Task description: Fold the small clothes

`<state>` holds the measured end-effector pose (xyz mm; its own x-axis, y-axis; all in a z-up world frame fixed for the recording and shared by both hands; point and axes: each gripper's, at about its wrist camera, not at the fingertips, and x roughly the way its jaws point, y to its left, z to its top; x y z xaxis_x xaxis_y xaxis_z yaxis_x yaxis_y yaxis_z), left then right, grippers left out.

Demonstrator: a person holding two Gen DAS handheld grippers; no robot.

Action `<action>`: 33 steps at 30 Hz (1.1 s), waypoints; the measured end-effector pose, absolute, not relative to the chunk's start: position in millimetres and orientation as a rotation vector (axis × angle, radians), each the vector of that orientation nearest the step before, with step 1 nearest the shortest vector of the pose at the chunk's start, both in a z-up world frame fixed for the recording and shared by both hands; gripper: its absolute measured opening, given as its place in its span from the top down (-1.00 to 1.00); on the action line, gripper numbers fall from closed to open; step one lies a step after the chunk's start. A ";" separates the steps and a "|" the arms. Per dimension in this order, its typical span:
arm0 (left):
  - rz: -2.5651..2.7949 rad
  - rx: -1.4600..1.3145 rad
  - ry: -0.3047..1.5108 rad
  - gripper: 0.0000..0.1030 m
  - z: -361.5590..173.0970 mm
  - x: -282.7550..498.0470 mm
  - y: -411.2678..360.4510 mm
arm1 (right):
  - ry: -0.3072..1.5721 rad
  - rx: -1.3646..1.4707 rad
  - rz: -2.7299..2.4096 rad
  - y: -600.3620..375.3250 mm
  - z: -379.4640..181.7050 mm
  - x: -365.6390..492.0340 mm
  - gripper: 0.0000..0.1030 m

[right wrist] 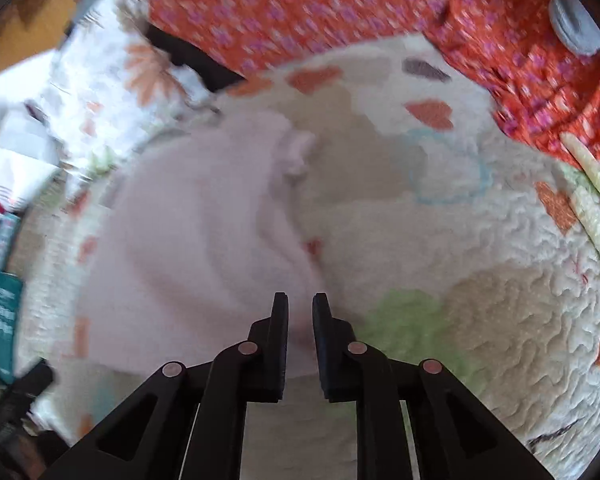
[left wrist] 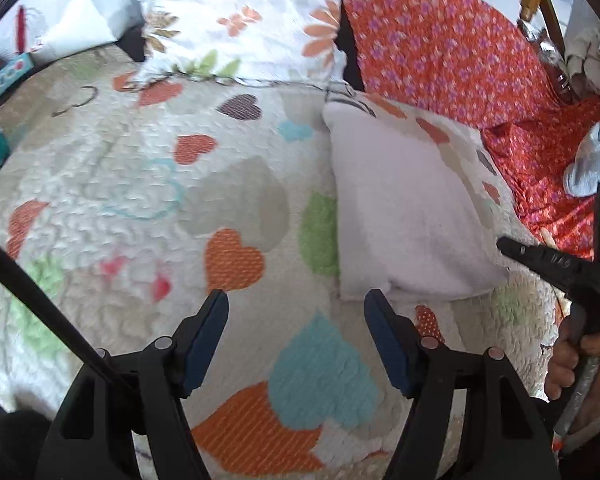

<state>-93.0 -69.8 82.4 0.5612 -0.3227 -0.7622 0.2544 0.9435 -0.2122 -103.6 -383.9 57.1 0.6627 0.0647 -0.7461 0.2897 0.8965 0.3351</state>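
Your left gripper [left wrist: 296, 312] has its jaws wide open with nothing between them, low over the heart quilt [left wrist: 148, 200] on the bed. The small pink cloth [left wrist: 404, 216] lies just ahead and to the right of those jaws, flat on the quilt.

Your right gripper [right wrist: 300, 312] has its jaws almost shut, and a bit of the pink cloth [right wrist: 204, 232] seems pinched between them, though the picture is blurry. Most of the cloth spreads out ahead and to the left of these jaws.

To fold well, I think you should hold that pinch tight, grab the near corner with the left jaws, and lift both sides evenly.

The flower pillow [left wrist: 236, 20] sits far ahead of the left jaws. The red flowered cloth [right wrist: 340, 8] lies far ahead of the right jaws. Neither one blocks you.
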 end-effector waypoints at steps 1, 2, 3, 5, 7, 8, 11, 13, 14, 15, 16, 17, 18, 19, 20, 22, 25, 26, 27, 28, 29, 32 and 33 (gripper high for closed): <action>-0.329 -0.090 0.908 -0.35 84.9 -96.5 -65.9 | 0.825 0.455 -0.083 -373.3 63.2 -101.0 0.70; -0.312 -0.099 0.891 -0.35 89.5 -102.0 -60.3 | 0.818 0.462 -0.026 -361.6 67.1 -96.9 0.70; -0.300 -0.101 0.878 -0.35 93.1 -105.1 -58.0 | 0.820 0.485 0.045 -348.2 69.0 -89.7 0.70; -0.259 -0.092 0.830 -0.44 103.9 -115.5 -48.6 | 0.828 0.548 0.161 -327.2 64.3 -77.3 0.70; -0.215 -0.079 0.777 -0.59 114.8 -123.8 -41.7 | 0.855 0.600 0.232 -311.0 52.0 -65.4 0.70; -0.176 -0.065 0.727 -0.70 124.4 -130.5 -35.7 | 0.879 0.635 0.255 -304.3 41.5 -59.6 0.70; -0.099 -0.036 0.607 -0.90 143.6 -145.4 -23.7 | 0.987 0.783 0.312 -290.6 -4.9 -53.0 0.69; -0.057 -0.022 0.506 -0.99 157.0 -158.2 -16.3 | 0.984 0.812 0.301 -288.1 -18.7 -67.0 0.70; -0.039 -0.020 0.456 -1.00 162.5 -164.6 -12.8 | 0.987 0.818 0.309 -288.7 -19.3 -71.6 0.70; -0.023 -0.028 0.401 -1.00 168.6 -171.7 -9.1 | 1.009 0.813 0.314 -289.5 -19.0 -77.6 0.70; -0.022 -0.035 0.378 -1.00 171.9 -174.9 -7.6 | 1.030 0.792 0.303 -289.8 -15.5 -82.7 0.69; -0.025 -0.047 0.355 -1.00 175.7 -178.1 -5.9 | 1.024 0.741 0.273 -292.7 -8.0 -89.7 0.69; -0.033 -0.063 0.337 -1.00 179.3 -180.7 -4.8 | 1.002 0.697 0.252 -294.4 -0.4 -92.9 0.68; -0.039 -0.074 0.325 -1.00 181.8 -182.3 -4.7 | 0.982 0.677 0.239 -299.5 7.3 -96.9 0.68; -0.046 -0.085 0.311 -1.00 185.0 -184.1 -5.5 | 0.956 0.672 0.224 -308.4 15.0 -100.4 0.66; -0.055 -0.088 0.298 -1.00 189.1 -188.3 -8.5 | 0.912 0.718 0.186 -331.0 22.5 -104.8 0.49; -0.065 -0.045 0.276 -1.00 194.2 -196.5 -18.8 | 0.905 0.716 0.038 -363.2 18.9 -101.5 0.42; -0.074 -0.025 0.275 -1.00 195.3 -198.0 -22.1 | 0.928 0.698 -0.027 -372.8 13.5 -100.6 0.42; -0.086 -0.009 0.278 -1.00 195.8 -198.9 -25.2 | 0.940 0.712 -0.062 -384.3 7.8 -103.1 0.49; -0.103 0.015 0.291 -1.00 195.5 -199.7 -30.4 | 0.922 0.758 -0.045 -392.1 6.2 -108.7 0.50; -0.117 0.032 0.305 -1.00 195.2 -199.4 -34.5 | 0.912 0.776 -0.046 -395.3 7.4 -113.1 0.49; -0.171 0.028 0.340 -1.00 194.0 -196.4 -44.7 | 0.887 0.694 -0.097 -394.5 21.3 -129.4 0.44; -0.186 0.016 0.347 -1.00 193.7 -195.5 -47.0 | 0.877 0.651 -0.113 -392.5 27.3 -136.0 0.40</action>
<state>-195.5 -47.0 193.7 0.9235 -0.1780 -0.3399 0.1835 0.9829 -0.0160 -136.0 -392.5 27.3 0.6466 0.1661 -0.7446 0.3495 0.8030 0.4827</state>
